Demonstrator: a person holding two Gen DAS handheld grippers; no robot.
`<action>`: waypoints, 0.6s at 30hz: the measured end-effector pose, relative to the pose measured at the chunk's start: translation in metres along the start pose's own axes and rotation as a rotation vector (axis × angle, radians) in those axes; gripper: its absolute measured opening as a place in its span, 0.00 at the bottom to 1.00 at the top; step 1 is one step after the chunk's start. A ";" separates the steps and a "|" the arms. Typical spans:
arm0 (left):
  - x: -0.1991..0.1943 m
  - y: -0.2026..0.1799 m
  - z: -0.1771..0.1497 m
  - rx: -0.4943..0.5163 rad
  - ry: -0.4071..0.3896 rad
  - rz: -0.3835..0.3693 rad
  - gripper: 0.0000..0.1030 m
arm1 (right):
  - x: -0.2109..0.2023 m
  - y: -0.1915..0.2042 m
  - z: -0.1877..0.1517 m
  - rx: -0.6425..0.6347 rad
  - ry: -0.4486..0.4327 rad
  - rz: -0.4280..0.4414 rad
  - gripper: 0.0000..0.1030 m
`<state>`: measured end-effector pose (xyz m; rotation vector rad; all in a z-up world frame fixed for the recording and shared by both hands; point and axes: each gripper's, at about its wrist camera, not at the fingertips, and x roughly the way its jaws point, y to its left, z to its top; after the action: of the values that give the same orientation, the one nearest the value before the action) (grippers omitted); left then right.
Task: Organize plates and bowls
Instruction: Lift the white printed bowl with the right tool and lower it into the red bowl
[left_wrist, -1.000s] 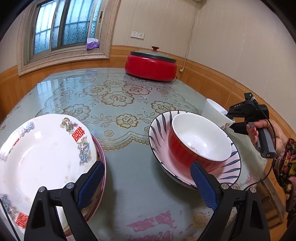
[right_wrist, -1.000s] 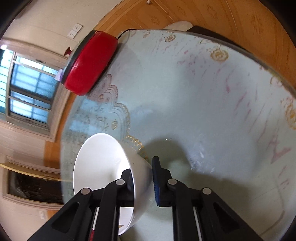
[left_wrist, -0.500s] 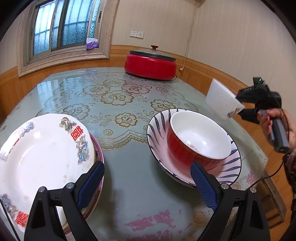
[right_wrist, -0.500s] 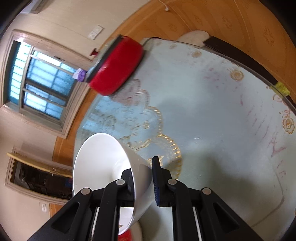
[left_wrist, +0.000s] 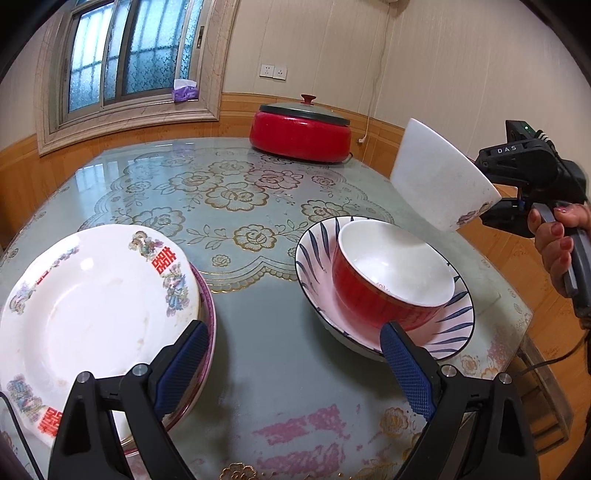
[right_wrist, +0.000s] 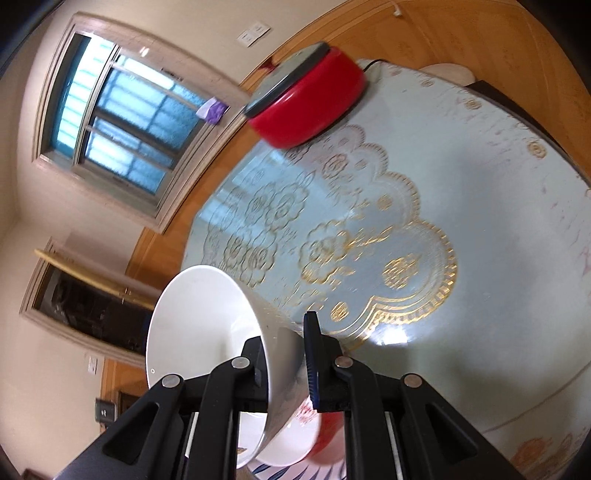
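Note:
My right gripper (right_wrist: 286, 343) is shut on the rim of a white bowl (right_wrist: 199, 325), which hangs tilted in the air. In the left wrist view this white bowl (left_wrist: 436, 181) floats above the far right edge of a blue-striped plate (left_wrist: 458, 325), and the right gripper (left_wrist: 506, 206) is behind it. A red bowl (left_wrist: 388, 288) with a white inside sits in that plate. The red bowl (right_wrist: 328, 439) shows just below the held bowl. My left gripper (left_wrist: 293, 339) stands open and empty between the striped plate and a white plate with red characters (left_wrist: 92, 295), which lies on a purple-rimmed plate (left_wrist: 208, 306).
A red lidded electric pot (left_wrist: 301, 133) stands at the far side of the glass-topped table (left_wrist: 258, 192), with a cord running to the wall. A person's hand (left_wrist: 557, 236) grips the right tool beyond the table's right edge. A window lies at the back left.
The right gripper has lifted the white bowl off the table and carried it up and toward the red bowl, rolling as it went. The left gripper has stayed put.

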<state>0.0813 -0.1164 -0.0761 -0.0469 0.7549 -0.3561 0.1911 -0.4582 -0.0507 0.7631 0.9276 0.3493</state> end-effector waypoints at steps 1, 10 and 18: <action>-0.001 0.001 0.000 0.000 0.000 0.003 0.92 | 0.003 0.003 -0.003 -0.002 0.007 0.002 0.12; -0.003 0.003 -0.006 -0.002 0.021 0.000 0.92 | 0.019 0.016 -0.021 -0.040 0.059 -0.018 0.12; -0.006 0.003 -0.009 -0.008 0.025 -0.016 0.92 | 0.029 0.018 -0.029 -0.066 0.081 -0.073 0.12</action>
<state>0.0717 -0.1108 -0.0793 -0.0564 0.7811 -0.3694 0.1847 -0.4162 -0.0653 0.6568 1.0129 0.3474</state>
